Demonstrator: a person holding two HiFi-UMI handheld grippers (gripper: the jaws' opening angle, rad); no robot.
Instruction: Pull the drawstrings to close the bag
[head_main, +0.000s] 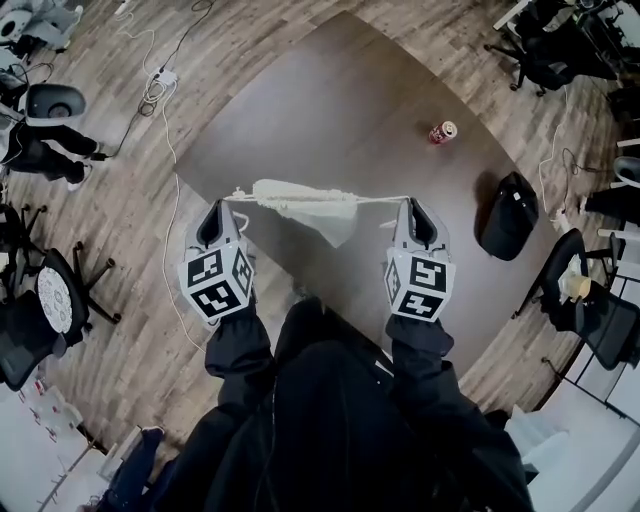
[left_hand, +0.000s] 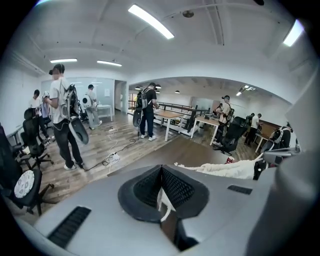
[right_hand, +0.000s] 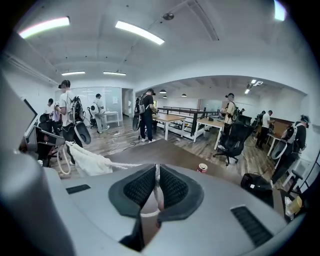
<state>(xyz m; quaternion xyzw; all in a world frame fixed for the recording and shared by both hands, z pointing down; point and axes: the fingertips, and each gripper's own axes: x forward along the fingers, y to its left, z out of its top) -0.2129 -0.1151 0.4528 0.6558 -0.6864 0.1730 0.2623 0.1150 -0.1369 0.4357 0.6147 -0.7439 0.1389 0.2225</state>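
Clearly, only the head view shows the whole arrangement. The left gripper (head_main: 228, 205) and the right gripper (head_main: 410, 205) are held up side by side, well apart. The white cloth bag (head_main: 300, 205) hangs stretched between them, above the near part of the dark brown wooden surface (head_main: 350, 100). Its top is gathered into a narrow ridge and the loose cloth points down.

The gripper views give what the head view cannot: the jaws from close. In the left gripper view the left gripper (left_hand: 161, 169) is closed on a thin white drawstring cord (left_hand: 164, 204), pinched between its jaws, and the bag (left_hand: 225, 170) is to the right of it. In the right gripper view the right gripper (right_hand: 156, 169) is closed on the second white cord (right_hand: 125, 164), which runs tight from the jaws to the bag (right_hand: 87, 160) at the left. These two views also show several people standing in the room behind.

By count there are two grippers, two cords and one bag. There is also one small red drink can (head_main: 442, 132) on the far part of the surface, and one black soft bag (head_main: 510, 215) just beside the right edge of the surface.
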